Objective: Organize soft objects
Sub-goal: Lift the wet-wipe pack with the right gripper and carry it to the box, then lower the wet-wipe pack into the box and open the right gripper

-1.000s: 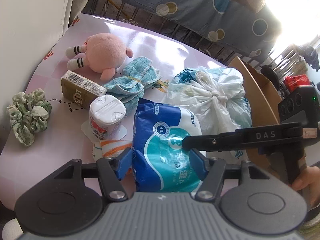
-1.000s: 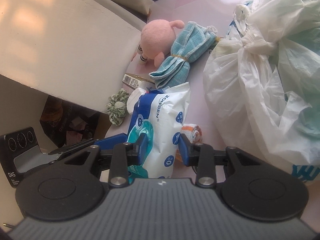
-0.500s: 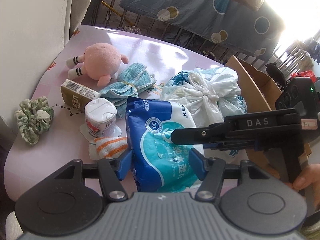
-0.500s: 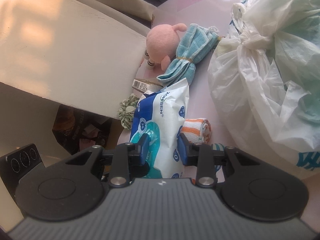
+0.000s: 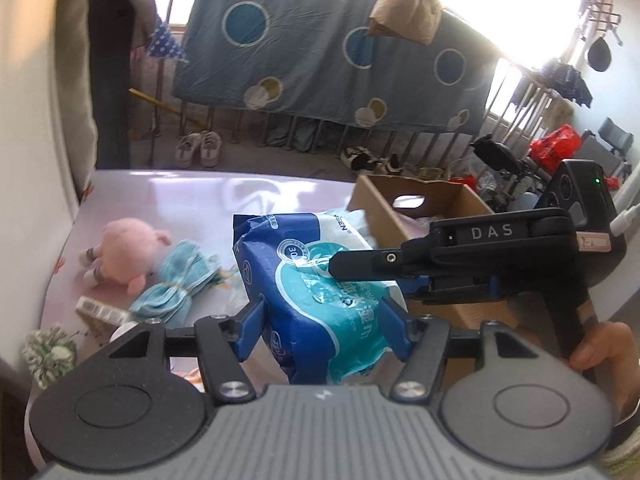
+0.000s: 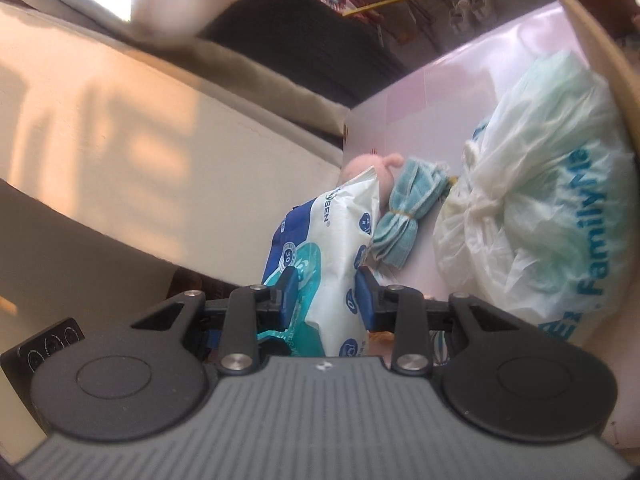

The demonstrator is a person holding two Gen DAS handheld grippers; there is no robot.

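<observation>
Above the glossy pink table [image 5: 168, 196], a soft plastic pack of wet wipes [image 5: 320, 292], blue, teal and white, is held clear of the surface by both grippers at once. Seen only from the left wrist, going left to right: a green patterned scrunchie [image 5: 48, 350] at the near edge, a small printed carton [image 5: 100, 310], a round pink plush toy [image 5: 124, 250] lying on its side, a blue waffle-weave cloth [image 5: 180, 284] bunched and tied at its middle, and an open cardboard box [image 5: 420, 208] beyond the pack. A person's hand [image 5: 604, 348] is seen gripping the handle of the right tool. Shown only by the right wrist camera is a crinkled, knotted white plastic bag [image 6: 536, 216] with blue lettering, resting beside the blue cloth.

The left gripper [image 5: 324, 320] is set roughly half open, its blue pads pressed against the two sides of the pack's near end. The right gripper [image 6: 326, 300] is closed much narrower, pinching the pack across its thin dimension, so the film is creased between the pads.
</observation>
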